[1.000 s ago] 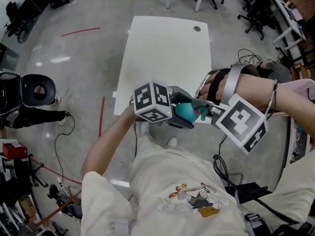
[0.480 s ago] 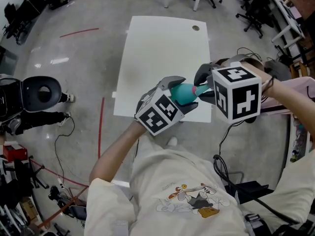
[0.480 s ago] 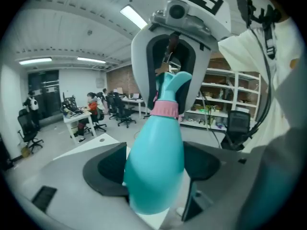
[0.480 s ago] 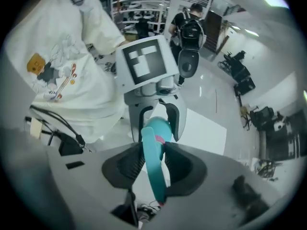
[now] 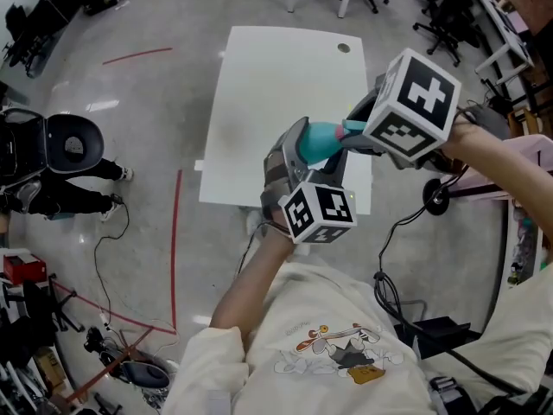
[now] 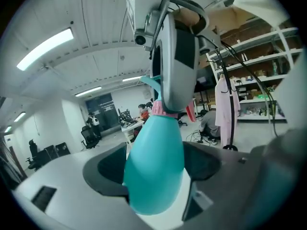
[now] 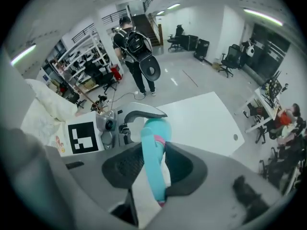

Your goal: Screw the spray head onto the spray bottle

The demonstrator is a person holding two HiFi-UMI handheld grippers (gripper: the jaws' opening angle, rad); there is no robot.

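open workshop, grey polished floor [image 5: 130, 145]
white table [image 5: 285, 85] mid-floor, red tape [image 5: 176, 232] beside it, black chairs [image 5: 432, 26] beyond; strip lights [image 6: 45, 47] on a white ceiling, shelves [image 6: 261, 44] along a wall.

Head view looks steeply down from above onto the white tabletop [image 5: 259, 102]. Left gripper view faces out across the room, right gripper view down at the tabletop. All share the teal spray bottle [image 5: 315, 141], close-up in both gripper views.
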